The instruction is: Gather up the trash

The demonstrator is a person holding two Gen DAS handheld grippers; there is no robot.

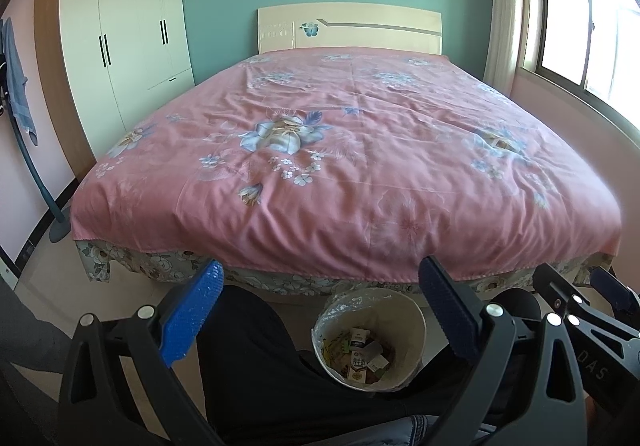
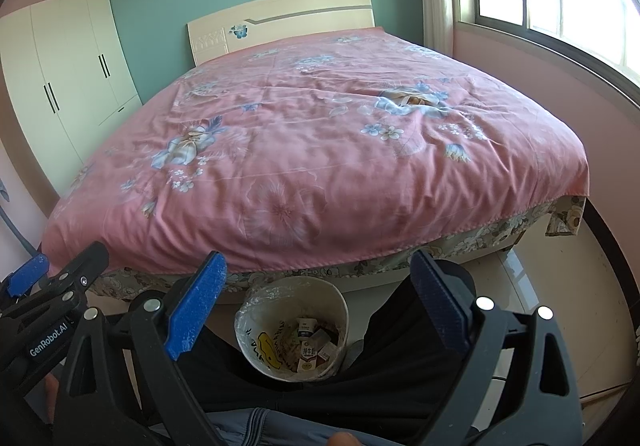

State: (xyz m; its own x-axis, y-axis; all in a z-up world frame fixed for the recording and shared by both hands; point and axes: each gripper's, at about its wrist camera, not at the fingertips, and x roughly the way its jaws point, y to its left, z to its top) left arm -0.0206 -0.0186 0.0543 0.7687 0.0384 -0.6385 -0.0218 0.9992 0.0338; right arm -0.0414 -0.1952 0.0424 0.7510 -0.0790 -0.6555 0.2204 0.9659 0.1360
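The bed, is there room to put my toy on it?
Yes. The pink bedspread looks bare from the headboard to its foot edge. Below, it is crowded: the trash bin sits between the person's legs, already holding cartons and wrappers.

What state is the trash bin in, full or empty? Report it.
Partly full. The trash bin stands upright on the floor by the bed, its liner holding cartons and wrappers at the bottom, well below the rim.

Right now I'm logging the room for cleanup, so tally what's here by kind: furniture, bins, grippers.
Furniture: 2, the bed and the wardrobe
Bins: 1, the trash bin with packaging inside
Grippers: 2, left gripper and right gripper, both open
Total: 5
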